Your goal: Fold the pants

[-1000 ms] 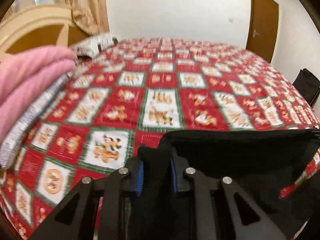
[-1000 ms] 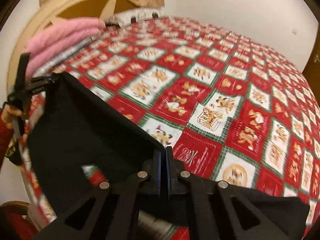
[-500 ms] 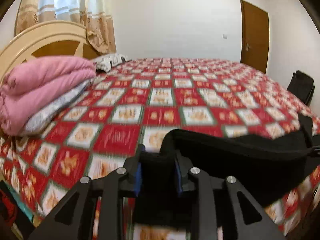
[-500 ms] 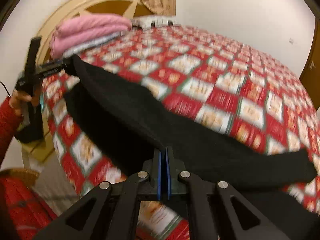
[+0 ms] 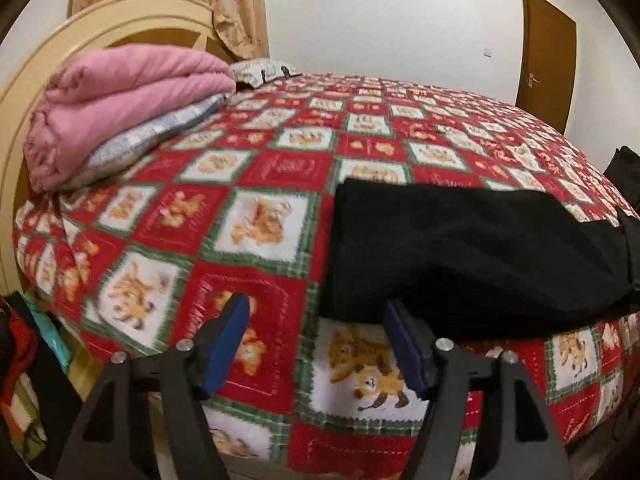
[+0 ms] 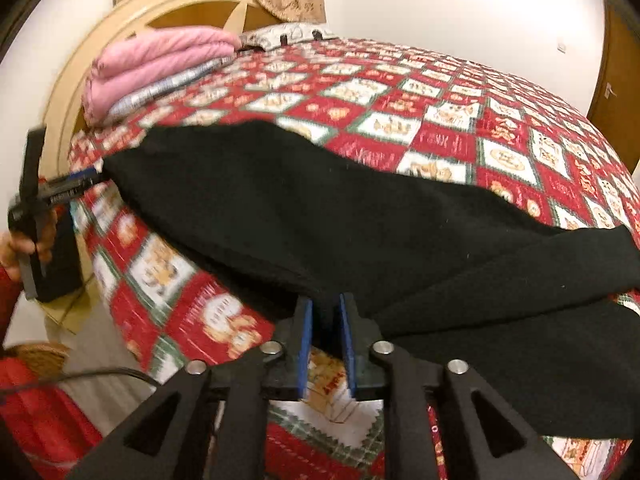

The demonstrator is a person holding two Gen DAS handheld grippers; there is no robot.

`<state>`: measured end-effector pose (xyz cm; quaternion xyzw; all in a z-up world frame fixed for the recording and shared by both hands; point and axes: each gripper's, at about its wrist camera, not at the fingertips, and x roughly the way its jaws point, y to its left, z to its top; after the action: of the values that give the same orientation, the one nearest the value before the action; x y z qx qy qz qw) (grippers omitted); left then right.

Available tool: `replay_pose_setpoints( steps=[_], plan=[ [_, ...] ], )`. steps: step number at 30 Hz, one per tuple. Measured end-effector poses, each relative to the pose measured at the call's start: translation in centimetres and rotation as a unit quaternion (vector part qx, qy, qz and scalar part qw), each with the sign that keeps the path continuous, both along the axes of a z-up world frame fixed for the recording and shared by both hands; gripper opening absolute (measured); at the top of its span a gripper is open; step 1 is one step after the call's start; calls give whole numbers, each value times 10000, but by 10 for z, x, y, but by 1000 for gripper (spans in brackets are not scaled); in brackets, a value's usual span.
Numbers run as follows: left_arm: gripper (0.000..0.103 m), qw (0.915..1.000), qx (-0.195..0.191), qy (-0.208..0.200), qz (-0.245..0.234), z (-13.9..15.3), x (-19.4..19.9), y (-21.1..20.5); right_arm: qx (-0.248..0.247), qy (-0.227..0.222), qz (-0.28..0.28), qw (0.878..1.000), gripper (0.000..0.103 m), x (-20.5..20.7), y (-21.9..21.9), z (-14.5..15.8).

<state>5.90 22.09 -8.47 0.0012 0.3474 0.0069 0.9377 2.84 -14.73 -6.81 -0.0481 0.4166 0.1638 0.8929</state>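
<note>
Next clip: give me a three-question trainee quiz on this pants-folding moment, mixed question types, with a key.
1. True or false: the left gripper is clamped on the black pants.
2. What lies stacked at the headboard end of the bed? A) a pink blanket B) a green towel C) a blue pillow
3. Fill in: the bedspread is checked in red and ____ squares.

Key
1. False. Its jaws stand wide apart just short of the pants' edge, nothing between them; they have just been opening.
2. A, on top of grey-patterned bedding.
3. White, with green borders and small animal pictures.
</note>
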Motion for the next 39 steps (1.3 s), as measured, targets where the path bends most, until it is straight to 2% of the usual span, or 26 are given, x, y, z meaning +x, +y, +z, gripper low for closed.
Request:
replay_pose_setpoints(
  steps=[2, 3, 5, 8, 11, 14, 16, 18, 20, 22, 23, 26, 27, 29, 30, 31, 32, 33, 34, 36, 37, 39],
  plan=[
    [71, 9999, -80, -67, -1, 13, -2, 3, 370, -135, 47, 9992, 45, -4, 1, 13],
    [71, 9998, -163, -110, 28, 18, -3, 5, 580, -270, 63, 9979, 47, -6, 2, 22],
    [72, 9994, -250, -174, 184, 23, -4, 9, 814, -498, 81, 9954, 47, -6, 7, 34],
    [72, 9977, -560, 76, 372, 18, -2, 18, 748, -703, 45, 9947, 47, 3, 22, 44],
    [72, 9940, -1020, 330, 228, 9, -7, 17, 673, -836, 119, 9941, 47, 13, 38, 45],
    [72, 9889, -1425, 380, -190, 7, -12, -1, 597, -738, 150, 9954, 47, 30, 55, 34],
    [72, 9800, -1872, 429, -521, 6, -10, -14, 674, -639, 127, 9956, 47, 39, 61, 20],
    [72, 9642, -2429, 596, -882, -1, -4, -25, 767, -440, 67, 9961, 46, 45, 66, 4],
    [72, 9577, -2630, 659, -966, -7, 4, -29, 791, -182, 20, 9967, 47, 46, 68, -14],
    [72, 9600, -2625, 602, -769, -11, 15, -24, 789, 118, -46, 9968, 47, 46, 69, -31],
    [72, 9585, -2732, 547, -610, -12, 21, -16, 817, 37, -59, 9966, 47, 43, 68, -33],
    [72, 9456, -3216, 264, -405, -10, 29, 5, 675, -46, -30, 9977, 47, 39, 71, -34],
    [72, 9449, -3257, 164, -292, -7, 33, 10, 615, -77, -37, 9981, 47, 38, 73, -35],
    [70, 9536, -3010, 36, -85, -2, 37, 13, 465, -166, -69, 9988, 47, 35, 78, -36],
    [67, 9618, -2736, -59, -13, 1, 37, 12, 361, -210, -70, 9991, 47, 34, 81, -36],
    [58, 9723, -2333, -111, 44, 3, 36, 8, 244, -258, -64, 9993, 47, 32, 85, -37],
    [55, 9833, -1815, -14, 112, 0, 38, 2, 192, -279, -61, 9994, 47, 32, 86, -36],
    [53, 9897, -1405, 222, 183, -7, 41, -3, 147, -299, -56, 9994, 48, 32, 87, -36],
    [55, 9921, -1166, 383, 263, -14, 41, -3, 139, -300, -46, 9994, 49, 32, 87, -36],
    [61, 9926, -1137, 242, 364, -17, 30, 3, 179, -276, -25, 9995, 51, 33, 86, -36],
    [77, 9930, -1031, 269, 504, -15, 27, 6, 190, -274, -16, 9994, 52, 33, 86, -36],
    [88, 9932, -683, 193, 917, -9, 21, 14, 179, -269, 13, 9995, 53, 33, 87, -36]
  ],
)
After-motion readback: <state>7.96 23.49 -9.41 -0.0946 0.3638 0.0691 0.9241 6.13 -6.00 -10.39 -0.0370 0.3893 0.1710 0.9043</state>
